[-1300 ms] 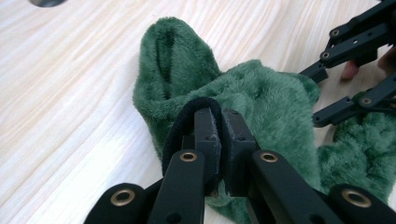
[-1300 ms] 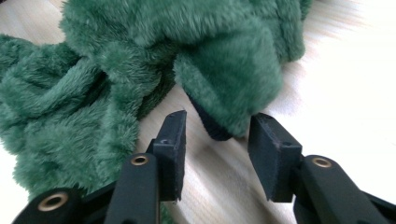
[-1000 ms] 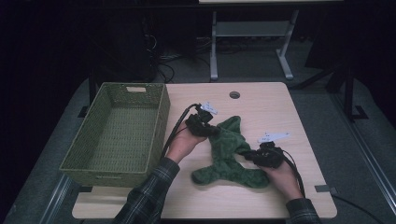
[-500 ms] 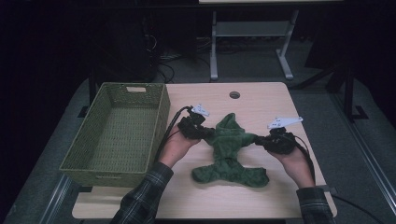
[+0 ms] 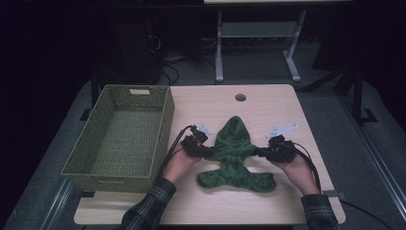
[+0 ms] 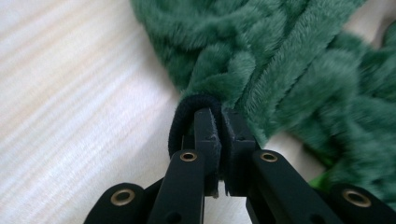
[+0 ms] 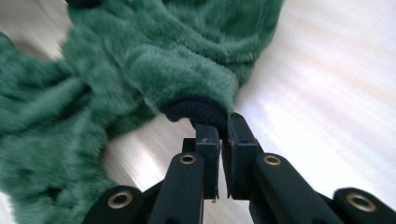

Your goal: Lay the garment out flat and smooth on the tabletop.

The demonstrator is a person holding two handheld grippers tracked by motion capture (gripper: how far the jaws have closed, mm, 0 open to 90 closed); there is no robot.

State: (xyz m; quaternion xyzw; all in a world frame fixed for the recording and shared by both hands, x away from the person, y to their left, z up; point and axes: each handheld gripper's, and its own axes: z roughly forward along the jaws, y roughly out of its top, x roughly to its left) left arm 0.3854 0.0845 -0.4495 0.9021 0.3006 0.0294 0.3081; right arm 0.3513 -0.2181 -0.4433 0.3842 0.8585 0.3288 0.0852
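A green fleece garment (image 5: 234, 155) lies spread on the tabletop (image 5: 268, 103), just right of the wicker basket (image 5: 122, 136). From above, the left tool (image 5: 207, 152) and right tool (image 5: 262, 152) sit at its two sleeve ends, but their jaws are too small to read there. The close views settle it — the left tool (image 6: 219, 122) pinches a dark cuff (image 6: 187, 112), and the right tool (image 7: 219, 128) seems to nip the other cuff (image 7: 196, 109), though blur softens that view.

surface: pale wooden table (image 5: 287, 201); on it: green woven basket (image 5: 119, 136) at left; green fleece garment (image 5: 234, 153) mid-table
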